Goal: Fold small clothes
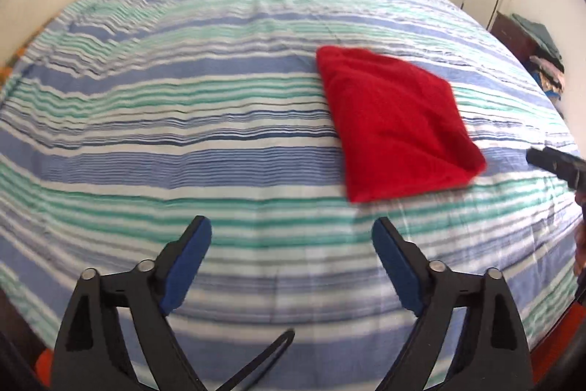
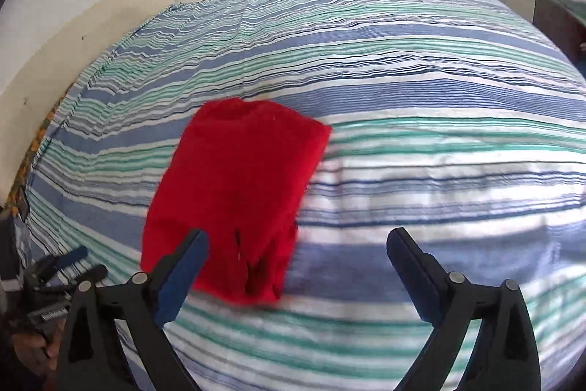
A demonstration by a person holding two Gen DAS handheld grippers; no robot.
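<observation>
- A headboard panel (image 2: 88, 35) in pale beige stands against the wall at the far left edge of the bed (image 1: 183, 134), whose blue, green and white striped sheet fills both views.
- The left tongs (image 1: 291, 237) hang spread wide over bare sheet, both blue pads clear of any cloth, nothing between them.
- A red garment (image 1: 395, 127), folded into a compact rectangle, lies flat on the bed ahead and to the right of the left tongs, near but apart from them (its outline is smeared by motion blur in both views).
- In the right wrist view the same garment (image 2: 234, 193) sits ahead and left of centre; the near end shows a few dark creases or slits, too blurred to read.
- The right tongs (image 2: 296, 244) gape wide and hold nothing, the left pad (image 2: 183, 273) overlapping the cloth's near edge in the picture; contact cannot be confirmed.
- Judged from this, the fold looks nearly or fully done. The risk: a pad catching the loose near edge would drag the top layer and reopen the stack, since soft knit on a soft mattress offers little resistance.
- A pile of clothes (image 1: 545, 61) sits on furniture at far right.
</observation>
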